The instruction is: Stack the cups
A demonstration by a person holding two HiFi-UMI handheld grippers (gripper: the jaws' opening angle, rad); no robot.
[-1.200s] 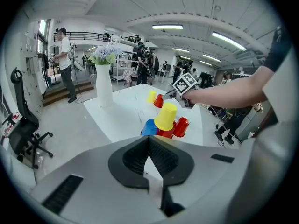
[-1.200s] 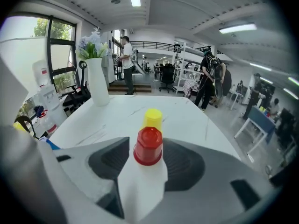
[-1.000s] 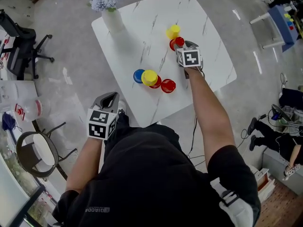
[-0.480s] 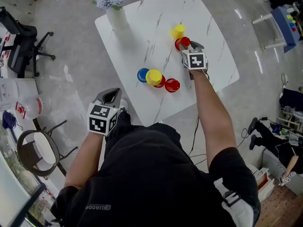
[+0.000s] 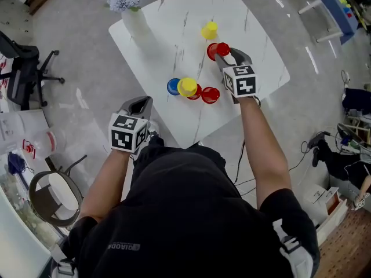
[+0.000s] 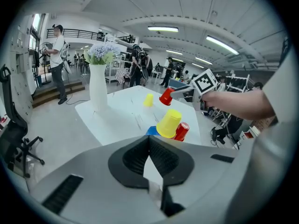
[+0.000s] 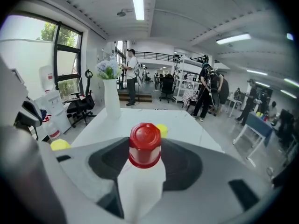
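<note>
Slippage looks the main risk: the right gripper has its fingers clamped on the red cup only at their tips, aloft over the table near the lone yellow cup, so a tilt could drop it, while the left gripper rests off the table with its fingers closed and empty.

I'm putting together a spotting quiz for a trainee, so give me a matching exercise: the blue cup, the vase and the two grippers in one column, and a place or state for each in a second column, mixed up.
Things:
1. blue cup
2. vase
3. left gripper
4. right gripper

Places or states:
A. shut on a red cup
B. at the left end of the cup cluster
C. over the floor, off the table, holding nothing
D. by the table's far left corner

Pairs: 1-B, 2-D, 3-C, 4-A.
</note>
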